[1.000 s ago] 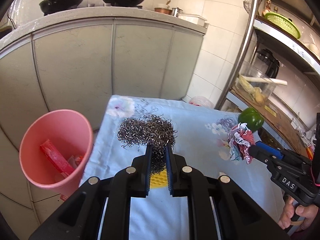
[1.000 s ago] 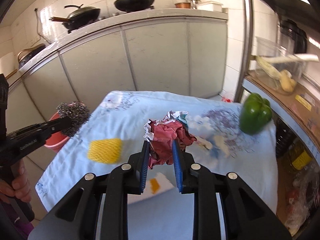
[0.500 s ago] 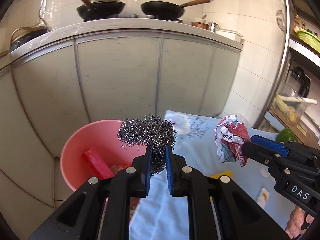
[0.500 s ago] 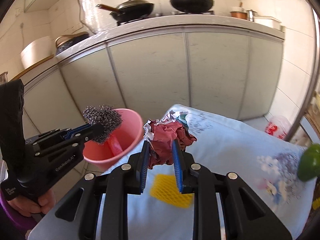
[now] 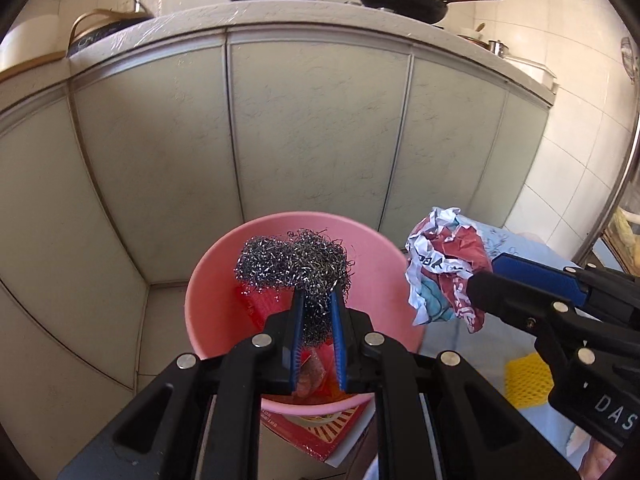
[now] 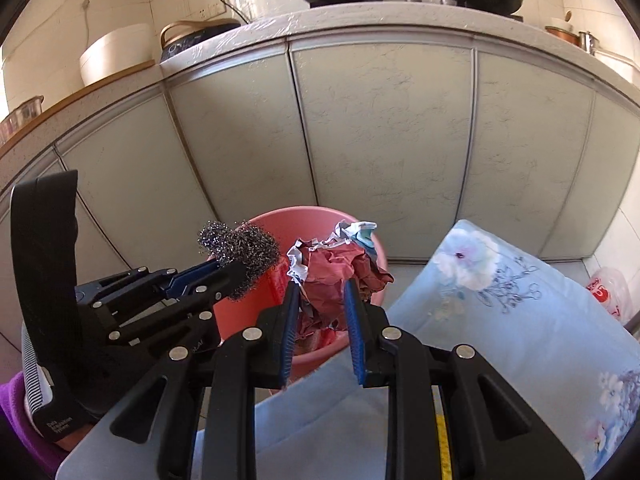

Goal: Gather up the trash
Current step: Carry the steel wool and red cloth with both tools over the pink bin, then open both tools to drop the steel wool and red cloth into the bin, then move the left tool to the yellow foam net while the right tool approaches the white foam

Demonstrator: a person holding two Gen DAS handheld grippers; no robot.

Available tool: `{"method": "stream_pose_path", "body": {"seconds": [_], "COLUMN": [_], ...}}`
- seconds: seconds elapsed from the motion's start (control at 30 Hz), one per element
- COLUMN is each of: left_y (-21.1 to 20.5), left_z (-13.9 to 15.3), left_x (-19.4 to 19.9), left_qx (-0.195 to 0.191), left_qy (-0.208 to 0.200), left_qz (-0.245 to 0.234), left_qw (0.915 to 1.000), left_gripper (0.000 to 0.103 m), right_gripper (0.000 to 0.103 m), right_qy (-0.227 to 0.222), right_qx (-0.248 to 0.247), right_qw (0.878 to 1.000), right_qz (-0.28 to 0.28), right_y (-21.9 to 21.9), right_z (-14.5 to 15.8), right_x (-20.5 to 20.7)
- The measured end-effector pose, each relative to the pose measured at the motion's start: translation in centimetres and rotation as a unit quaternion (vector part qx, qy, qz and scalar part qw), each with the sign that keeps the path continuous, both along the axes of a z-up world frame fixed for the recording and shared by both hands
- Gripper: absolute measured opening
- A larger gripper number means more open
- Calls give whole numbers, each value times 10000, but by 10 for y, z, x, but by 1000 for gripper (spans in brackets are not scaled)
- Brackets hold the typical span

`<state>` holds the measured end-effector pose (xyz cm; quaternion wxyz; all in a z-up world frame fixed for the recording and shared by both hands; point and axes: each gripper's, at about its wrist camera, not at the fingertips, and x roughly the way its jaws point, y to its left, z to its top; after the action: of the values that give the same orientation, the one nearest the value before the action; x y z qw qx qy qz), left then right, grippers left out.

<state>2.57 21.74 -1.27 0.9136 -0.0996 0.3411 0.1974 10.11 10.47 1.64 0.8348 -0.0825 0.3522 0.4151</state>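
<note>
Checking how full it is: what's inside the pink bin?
Red wrappers lie inside the pink bin; the steel wool and left gripper hide the rest of the bottom.

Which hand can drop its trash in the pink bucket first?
Probably left: the left gripper holds the steel wool over the pink bucket, while the right gripper's crumpled wrapper sits by its rim.

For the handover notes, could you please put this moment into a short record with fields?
left tongs: shut on steel wool scourer, above the bin's opening
right tongs: shut on crumpled paper wrapper, by the bin's rim
bin: pink bucket on the floor, red packaging inside
table: blue floral cloth, beside the bucket
left on cloth: yellow foam net
</note>
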Motion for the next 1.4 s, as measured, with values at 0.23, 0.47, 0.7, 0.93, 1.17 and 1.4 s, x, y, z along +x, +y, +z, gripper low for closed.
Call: {"method": "stream_pose_path", "body": {"seconds": [0.23, 0.47, 0.7, 0.93, 1.17, 1.4], "left_y": [28, 41, 40, 36, 21, 7], "left_z": [-18, -31, -33, -20, -4, 13], "left_x": [0, 9, 11, 3, -4, -10], "left_qx": [-306, -345, -252, -238, -109, 85], "left_qy": [143, 338, 418, 238, 107, -8], "left_qz": [225, 336, 410, 401, 214, 85], "left_qw": [9992, 9983, 9980, 9986, 9997, 9999], "left_gripper": [12, 13, 24, 30, 31, 41], "right_gripper": [23, 23, 43, 43, 43, 43], "right_qy": [187, 280, 446, 138, 40, 31], "right_qx": [-173, -245, -322, -391, -355, -195], "right_qw": [9996, 9992, 9984, 9991, 9994, 9998], "right_qz": [143, 166, 137, 128, 24, -42], "right_y": [27, 41, 46, 38, 24, 4], "right_z": [-20, -33, -39, -28, -16, -5], "right_x": [12, 16, 24, 13, 7, 1]}}
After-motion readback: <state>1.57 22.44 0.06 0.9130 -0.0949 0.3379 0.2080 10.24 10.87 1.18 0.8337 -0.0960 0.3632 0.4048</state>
